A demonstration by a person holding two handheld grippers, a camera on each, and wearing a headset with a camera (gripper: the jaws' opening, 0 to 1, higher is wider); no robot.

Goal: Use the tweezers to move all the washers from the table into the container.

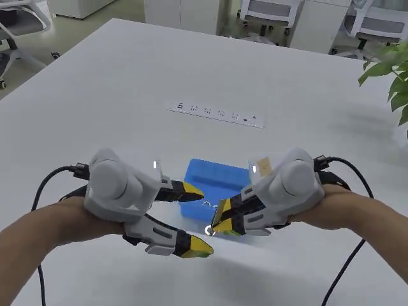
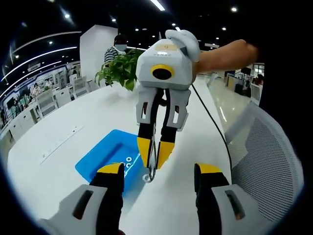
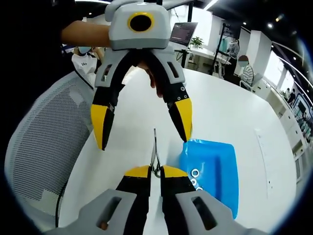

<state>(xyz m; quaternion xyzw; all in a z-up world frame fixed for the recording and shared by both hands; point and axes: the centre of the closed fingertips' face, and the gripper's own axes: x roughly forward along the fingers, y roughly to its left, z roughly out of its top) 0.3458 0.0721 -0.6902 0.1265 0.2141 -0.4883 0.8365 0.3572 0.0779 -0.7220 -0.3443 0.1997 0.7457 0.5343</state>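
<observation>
Open-plan office, swivel chairs [image 1: 268, 11], white table [image 1: 191, 70], potted plant [image 1: 390, 73]

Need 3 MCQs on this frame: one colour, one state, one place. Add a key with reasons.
1. The container is: A blue, B red, C green.
2. The left claw is: A open, B shut on nothing, C shut on the container.
3. The tweezers are: A in the left claw, B in the right claw, C in the container.
Key: A, its walls are blue; A, its jaws stand wide apart; B, the right claw's shut jaws pinch them.
</observation>
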